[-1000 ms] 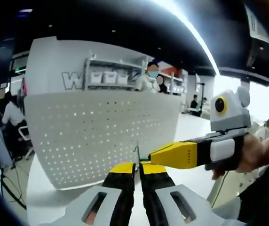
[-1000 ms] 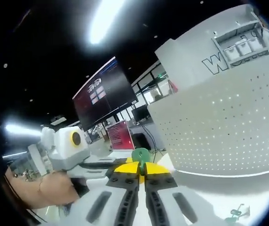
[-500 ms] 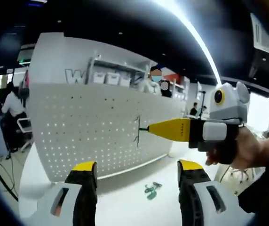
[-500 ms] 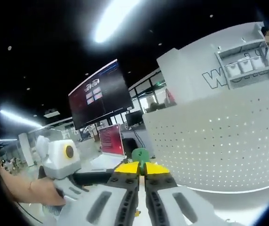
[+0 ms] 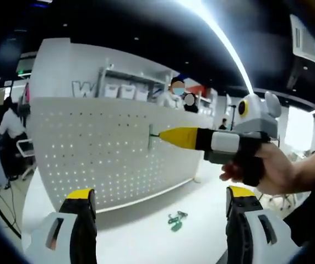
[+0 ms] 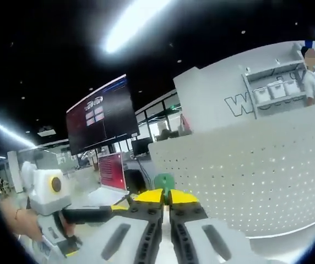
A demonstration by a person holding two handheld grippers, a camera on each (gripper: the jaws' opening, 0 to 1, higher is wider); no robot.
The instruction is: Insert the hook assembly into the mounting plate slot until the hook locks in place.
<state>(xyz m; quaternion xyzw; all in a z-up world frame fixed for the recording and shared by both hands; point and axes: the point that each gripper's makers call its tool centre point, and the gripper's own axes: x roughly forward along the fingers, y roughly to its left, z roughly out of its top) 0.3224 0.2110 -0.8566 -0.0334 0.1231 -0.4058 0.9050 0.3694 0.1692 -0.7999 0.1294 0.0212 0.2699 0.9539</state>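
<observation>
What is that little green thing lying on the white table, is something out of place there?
A small green hook piece lies loose on the white tabletop in front of the white perforated mounting board. The right tongs hold another green hook up near the board, so the loose one looks like a spare rather than a mishap.

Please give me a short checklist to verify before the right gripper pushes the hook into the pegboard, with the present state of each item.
1. Right gripper shut on the hook: ok.
2. Left gripper open and off the hook: ok.
3. Hook tip at the pegboard face, seen in the left gripper view: ok.
4. Hook lined up with a hole: cannot tell.
5. Hook locked in place: cannot tell.
6. Spare green hooks on the table away from the gripper path: ok.
</observation>
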